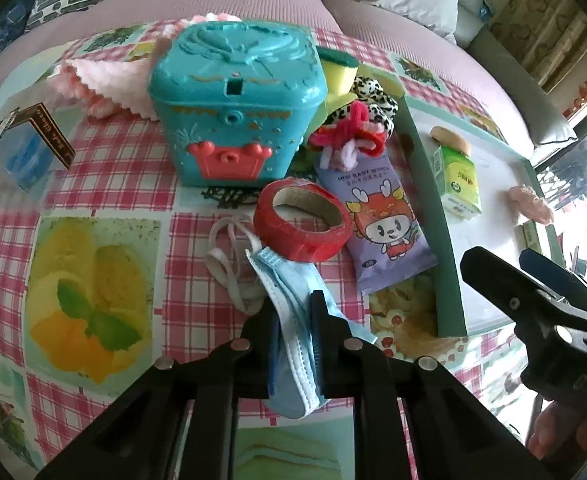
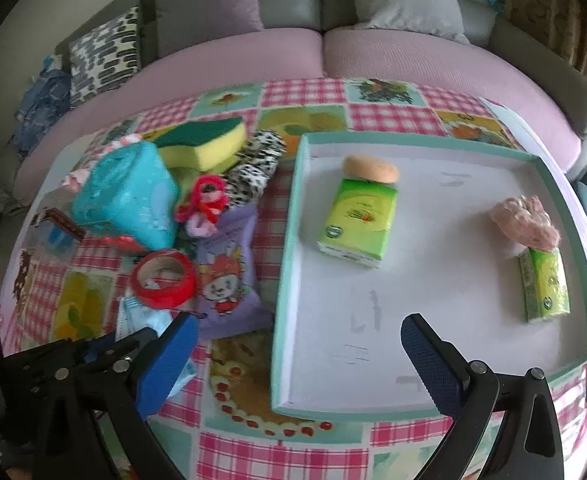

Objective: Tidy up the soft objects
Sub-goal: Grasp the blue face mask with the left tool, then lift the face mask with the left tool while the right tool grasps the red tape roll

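My left gripper (image 1: 293,316) is shut on a light blue face mask (image 1: 289,280), which hangs crumpled between its black fingers just above the checked tablecloth. The mask's white ear loops (image 1: 229,264) trail to the left on the cloth. In the right wrist view my right gripper (image 2: 301,356) stands open and empty over the near edge of the teal-rimmed tray (image 2: 289,240). The mask (image 2: 145,316) shows to its left, beside the red tape roll (image 2: 163,280). Inside the tray lie two green tissue packs (image 2: 357,224) (image 2: 547,284), an orange puff (image 2: 371,170) and a pink crumpled piece (image 2: 525,220).
Left of the tray are a teal toy box (image 1: 233,100), a purple wipes pack (image 1: 381,216), a red and pink yarn bundle (image 1: 345,136), a spotted scrunchie (image 2: 257,168), a yellow-green sponge (image 2: 205,140) and a pink cloth (image 1: 105,80). A sofa runs behind the table.
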A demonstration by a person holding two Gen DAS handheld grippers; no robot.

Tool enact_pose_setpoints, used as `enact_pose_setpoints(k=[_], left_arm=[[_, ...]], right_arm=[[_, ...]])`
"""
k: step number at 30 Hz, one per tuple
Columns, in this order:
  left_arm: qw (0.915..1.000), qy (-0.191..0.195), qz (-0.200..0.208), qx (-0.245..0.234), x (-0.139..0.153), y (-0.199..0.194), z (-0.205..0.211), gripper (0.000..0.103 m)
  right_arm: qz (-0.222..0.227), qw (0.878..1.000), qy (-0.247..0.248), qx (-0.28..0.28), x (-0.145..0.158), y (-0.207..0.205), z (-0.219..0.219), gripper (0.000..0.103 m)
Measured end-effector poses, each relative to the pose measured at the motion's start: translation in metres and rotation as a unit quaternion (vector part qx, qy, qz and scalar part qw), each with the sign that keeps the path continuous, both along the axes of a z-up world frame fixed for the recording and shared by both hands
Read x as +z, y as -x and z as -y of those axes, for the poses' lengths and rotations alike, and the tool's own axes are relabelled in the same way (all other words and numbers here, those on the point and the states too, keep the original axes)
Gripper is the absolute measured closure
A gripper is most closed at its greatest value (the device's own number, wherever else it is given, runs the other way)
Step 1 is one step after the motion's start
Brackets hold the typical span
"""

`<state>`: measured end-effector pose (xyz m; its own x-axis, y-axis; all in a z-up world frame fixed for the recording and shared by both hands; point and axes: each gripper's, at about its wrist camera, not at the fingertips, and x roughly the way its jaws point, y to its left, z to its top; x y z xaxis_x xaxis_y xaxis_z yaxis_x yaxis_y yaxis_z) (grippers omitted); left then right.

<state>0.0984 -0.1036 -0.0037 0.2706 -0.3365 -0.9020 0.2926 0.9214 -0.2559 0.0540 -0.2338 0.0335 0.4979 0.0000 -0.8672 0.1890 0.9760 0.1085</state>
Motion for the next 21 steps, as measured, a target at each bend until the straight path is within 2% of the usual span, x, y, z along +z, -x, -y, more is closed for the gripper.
enact_pose_setpoints(k=[5, 11, 21], left_arm=[[0.9999, 0.005, -0.007, 0.006, -0.004, -0.005, -0.016, 0.089], [0.9992, 0.005, -0.011, 0.037, -0.006, -0.011, -0.042, 0.089], [0.9944, 0.001, -0.008, 0.106, -0.006, -0.027, -0.098, 0.089]], right_arm=[[0.020, 0.999, -0.019, 0.038, 0.004, -0.004, -0.017, 0.006], [0.024, 0.996, -0.021, 0.082, 0.000, -0.012, -0.040, 0.013], [0.020, 0.992, -0.014, 0.124, -0.009, -0.025, -0.064, 0.015]])
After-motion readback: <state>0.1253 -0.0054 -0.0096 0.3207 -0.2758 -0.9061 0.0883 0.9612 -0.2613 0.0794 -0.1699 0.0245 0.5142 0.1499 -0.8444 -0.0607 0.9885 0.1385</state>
